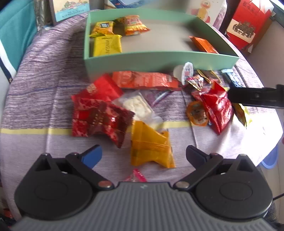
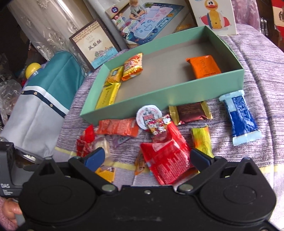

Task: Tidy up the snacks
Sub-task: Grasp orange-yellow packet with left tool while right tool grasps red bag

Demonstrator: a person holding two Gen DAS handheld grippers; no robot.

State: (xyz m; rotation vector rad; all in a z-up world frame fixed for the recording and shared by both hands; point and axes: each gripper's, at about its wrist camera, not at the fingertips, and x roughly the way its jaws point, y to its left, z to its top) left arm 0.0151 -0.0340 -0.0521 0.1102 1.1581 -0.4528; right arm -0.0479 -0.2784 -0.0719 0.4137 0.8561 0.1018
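Both hand-held grippers, left (image 1: 143, 154) and right (image 2: 146, 157), gape wide above loose snack packets (image 1: 150, 144) before the green box (image 1: 159, 59).

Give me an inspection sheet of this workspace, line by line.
Surface: purple striped cloth, creased.
Job's things: green box holding four packets, among them an orange packet; loose snacks in front, among them a blue bar, red packet and amber packet.
Clutter: small pink wrapper.
Grippers: left gripper open around the amber packet; right gripper open around the red packet.
Cables: nothing seen.
Surroundings: picture boxes, duck card, red carton.
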